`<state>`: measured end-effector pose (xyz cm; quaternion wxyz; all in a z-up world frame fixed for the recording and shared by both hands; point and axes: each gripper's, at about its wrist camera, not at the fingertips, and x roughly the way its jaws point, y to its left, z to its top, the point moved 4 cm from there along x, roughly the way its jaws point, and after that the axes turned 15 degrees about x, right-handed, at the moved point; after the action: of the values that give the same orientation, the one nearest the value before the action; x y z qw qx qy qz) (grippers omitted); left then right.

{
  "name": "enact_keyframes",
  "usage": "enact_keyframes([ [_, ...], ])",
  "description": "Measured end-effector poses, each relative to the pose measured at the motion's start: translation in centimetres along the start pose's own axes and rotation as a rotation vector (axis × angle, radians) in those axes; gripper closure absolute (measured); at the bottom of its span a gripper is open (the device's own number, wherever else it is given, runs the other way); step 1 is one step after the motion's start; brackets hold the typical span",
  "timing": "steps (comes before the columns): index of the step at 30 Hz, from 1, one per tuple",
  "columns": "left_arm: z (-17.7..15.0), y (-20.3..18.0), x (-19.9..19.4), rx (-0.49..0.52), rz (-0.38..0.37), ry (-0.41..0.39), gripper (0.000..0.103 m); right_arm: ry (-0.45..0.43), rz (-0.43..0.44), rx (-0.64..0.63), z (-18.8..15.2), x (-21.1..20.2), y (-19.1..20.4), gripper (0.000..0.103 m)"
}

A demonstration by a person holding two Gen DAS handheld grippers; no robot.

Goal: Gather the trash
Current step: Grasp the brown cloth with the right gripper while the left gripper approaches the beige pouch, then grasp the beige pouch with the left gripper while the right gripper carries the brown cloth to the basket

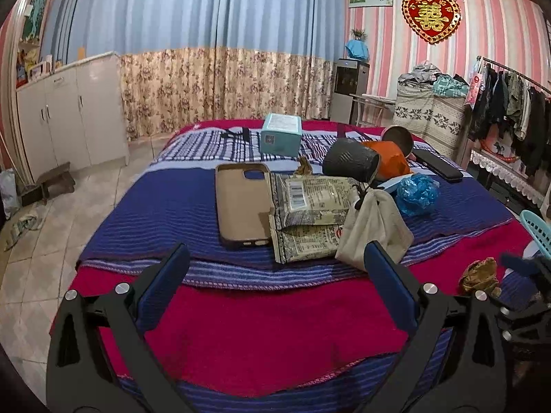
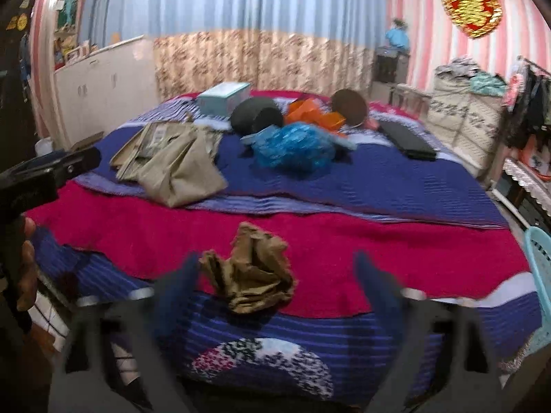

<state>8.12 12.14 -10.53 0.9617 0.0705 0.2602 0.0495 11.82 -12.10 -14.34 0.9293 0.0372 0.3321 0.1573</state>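
A crumpled brown paper wad [image 2: 251, 275] lies on the red blanket near the bed's front edge. My right gripper [image 2: 277, 261] stands open around it, the left finger close to the wad and the right finger well apart from it. The same wad [image 1: 478, 275] shows at the right of the left wrist view, beside the right gripper [image 1: 523, 272]. My left gripper [image 1: 275, 247] hangs open over the red blanket with nothing between its fingers. Just beyond it lie flattened printed packets [image 1: 310, 206] and a beige bag [image 1: 372, 227]. A crumpled blue plastic bag [image 2: 292, 144] lies farther back.
A brown phone case [image 1: 241, 203], a teal box [image 1: 280, 134], a black cylinder [image 1: 351, 160] and an orange item [image 2: 316, 113] also lie on the bed. A turquoise basket [image 2: 540, 275] stands off the bed's right edge. Cabinets [image 1: 69, 113] line the left wall, past tiled floor.
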Motion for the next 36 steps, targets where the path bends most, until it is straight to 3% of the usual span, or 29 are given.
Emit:
enact_keyframes([
  [3,0.0,-0.1,0.2,-0.007,-0.007,0.007,0.005,0.023,0.045,0.003,-0.1,0.3,0.3,0.058],
  [9,0.6,-1.3,0.4,-0.010,-0.051,0.016,0.005,-0.050,0.052,0.018,0.6,-1.6,-0.7,0.060],
  [17,1.7,-5.4,2.4,0.015,-0.128,0.064,0.005,-0.134,-0.049,0.115,2.2,-4.1,-6.0,0.060],
  [23,2.1,-7.2,6.0,0.017,-0.117,0.145,0.006,-0.167,-0.095,0.202,2.4,-5.3,-9.7,0.060],
  [24,2.0,-7.5,6.4,0.022,-0.108,0.156,0.009,-0.171,-0.098,0.208,2.5,-5.4,-10.0,0.060],
  [26,1.9,-8.1,7.1,0.045,-0.115,0.179,0.032,-0.182,-0.109,0.221,2.6,-5.6,-10.7,0.060],
  [31,1.8,-9.5,6.0,0.118,-0.107,0.157,0.061,-0.197,-0.119,0.257,2.8,-5.9,-12.1,0.060],
  [36,2.9,-10.5,4.2,0.132,-0.145,0.113,0.072,-0.221,-0.132,0.296,3.2,-6.6,-13.6,0.060],
])
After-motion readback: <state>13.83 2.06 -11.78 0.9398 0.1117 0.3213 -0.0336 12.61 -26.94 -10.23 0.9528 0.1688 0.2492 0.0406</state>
